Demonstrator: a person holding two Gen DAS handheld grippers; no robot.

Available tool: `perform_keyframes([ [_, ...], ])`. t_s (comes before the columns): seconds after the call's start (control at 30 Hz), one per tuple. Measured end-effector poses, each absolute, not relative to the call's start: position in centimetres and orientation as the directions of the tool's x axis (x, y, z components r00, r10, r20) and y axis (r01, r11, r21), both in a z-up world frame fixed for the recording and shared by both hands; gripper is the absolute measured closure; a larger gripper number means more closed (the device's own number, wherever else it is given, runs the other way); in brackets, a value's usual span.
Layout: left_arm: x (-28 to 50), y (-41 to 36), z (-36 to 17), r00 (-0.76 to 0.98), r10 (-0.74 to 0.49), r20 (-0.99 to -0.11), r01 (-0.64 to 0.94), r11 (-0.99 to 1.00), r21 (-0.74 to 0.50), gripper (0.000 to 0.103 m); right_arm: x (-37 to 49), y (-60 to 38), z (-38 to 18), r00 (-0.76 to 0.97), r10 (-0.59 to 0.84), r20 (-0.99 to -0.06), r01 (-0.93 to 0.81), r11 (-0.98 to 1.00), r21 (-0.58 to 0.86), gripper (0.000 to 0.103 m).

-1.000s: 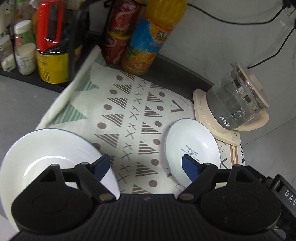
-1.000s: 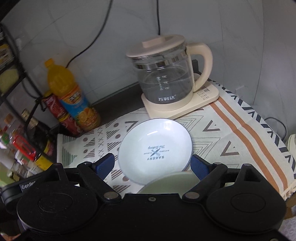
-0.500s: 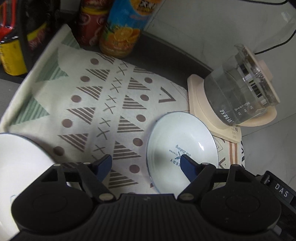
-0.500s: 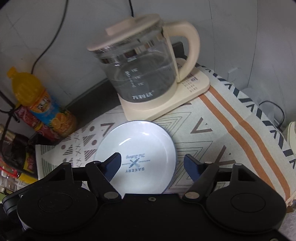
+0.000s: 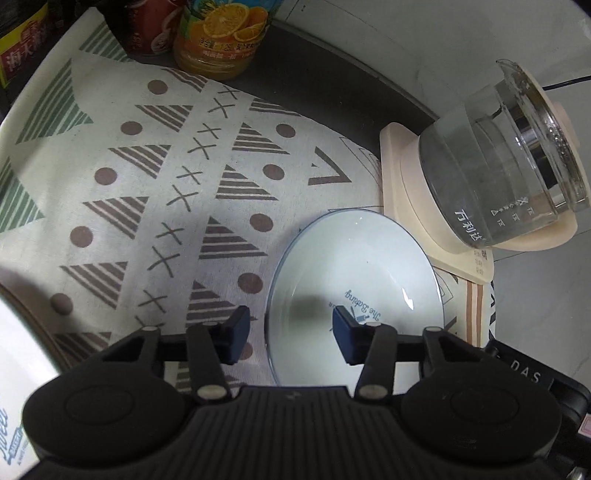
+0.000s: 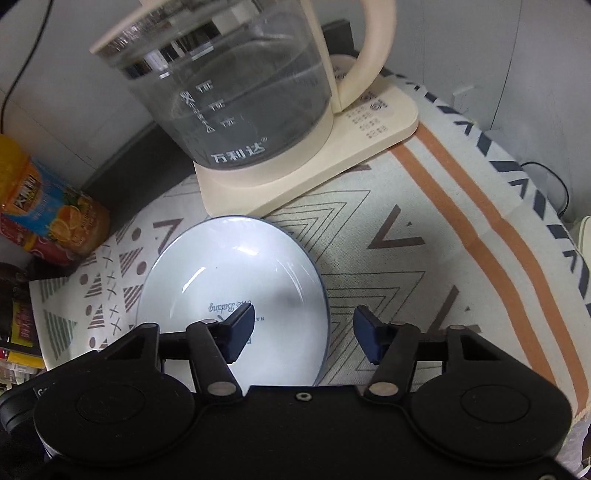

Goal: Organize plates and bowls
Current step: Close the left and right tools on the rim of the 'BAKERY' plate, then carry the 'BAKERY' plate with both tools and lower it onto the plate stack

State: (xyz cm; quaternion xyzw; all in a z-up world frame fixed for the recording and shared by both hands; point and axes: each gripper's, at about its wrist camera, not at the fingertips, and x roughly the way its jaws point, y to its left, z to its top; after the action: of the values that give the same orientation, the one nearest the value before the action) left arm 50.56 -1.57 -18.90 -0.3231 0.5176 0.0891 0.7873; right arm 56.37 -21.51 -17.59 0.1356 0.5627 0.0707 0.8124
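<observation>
Plate [image 5: 354, 291], white with blue lettering: flat on the patterned cloth [image 5: 155, 192], just beside the cream base of the glass kettle [image 5: 495, 177], nearer and larger in both views than a second ago. My left fingers [image 5: 291, 334]: straddling the plate's left rim, one pad over the cloth and one over the plate's centre, not pressing on it; the gap has just been narrowing and is plainly smaller than before. My right fingers [image 6: 304, 332]: straddling the opposite rim, one pad over the plate, the other over the cloth, also just narrowing, nothing gripped. Second white plate [image 5: 18, 387]: formerly filling the lower left of the left view, now only a sliver at its edge. Orange juice bottle [image 5: 221, 37] and red can [image 5: 147, 26]: at the cloth's far edge, now cropped at the top.
</observation>
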Motion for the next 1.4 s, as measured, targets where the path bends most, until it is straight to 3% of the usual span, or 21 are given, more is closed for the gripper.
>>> perform_keyframes([
  [0.1, 50.9, -1.7, -19.7, 0.430, -0.200, -0.881, -0.488, 0.769, -0.413, 0.064, 57.6, -20.9, -18.1, 0.325, 0.266, -0.907, 0.041, 0.955, 0.295, 0.048],
  [0.33, 51.4, -2.1, -20.4, 0.412, -0.207, -0.887, -0.498, 0.764, -0.410, 0.072, 58.7, -21.4, -20.0, 0.253, 0.309, -0.917, 0.083, 0.937, 0.339, 0.065],
  [0.5, 51.5, -2.3, -20.3, 0.429, -0.195, -0.882, -0.499, 0.763, -0.411, 0.072, 58.9, -22.0, -21.0, 0.223, 0.340, -0.913, 0.118, 0.921, 0.372, 0.070],
  [0.67, 51.7, -2.2, -20.2, 0.431, -0.187, -0.883, -0.500, 0.765, -0.407, 0.081, 59.4, -22.0, -21.1, 0.218, 0.345, -0.913, 0.108, 0.921, 0.373, 0.071],
  [0.73, 51.4, -2.0, -19.9, 0.449, -0.191, -0.873, -0.490, 0.764, -0.419, 0.083, 59.3, -22.3, -21.1, 0.226, 0.333, -0.916, 0.107, 0.926, 0.363, 0.082],
  [0.9, 51.0, -1.1, -18.5, 0.486, -0.188, -0.853, -0.480, 0.759, -0.440, 0.083, 58.4, -24.1, -20.8, 0.277, 0.418, -0.865, 0.119, 0.879, 0.462, 0.091],
  [1.4, 48.4, 1.3, -13.8, 0.594, -0.140, -0.792, -0.455, 0.754, -0.474, 0.083, 55.5, -22.7, -17.4, 0.375, 0.485, -0.790, -0.005, 0.854, 0.521, 0.093],
])
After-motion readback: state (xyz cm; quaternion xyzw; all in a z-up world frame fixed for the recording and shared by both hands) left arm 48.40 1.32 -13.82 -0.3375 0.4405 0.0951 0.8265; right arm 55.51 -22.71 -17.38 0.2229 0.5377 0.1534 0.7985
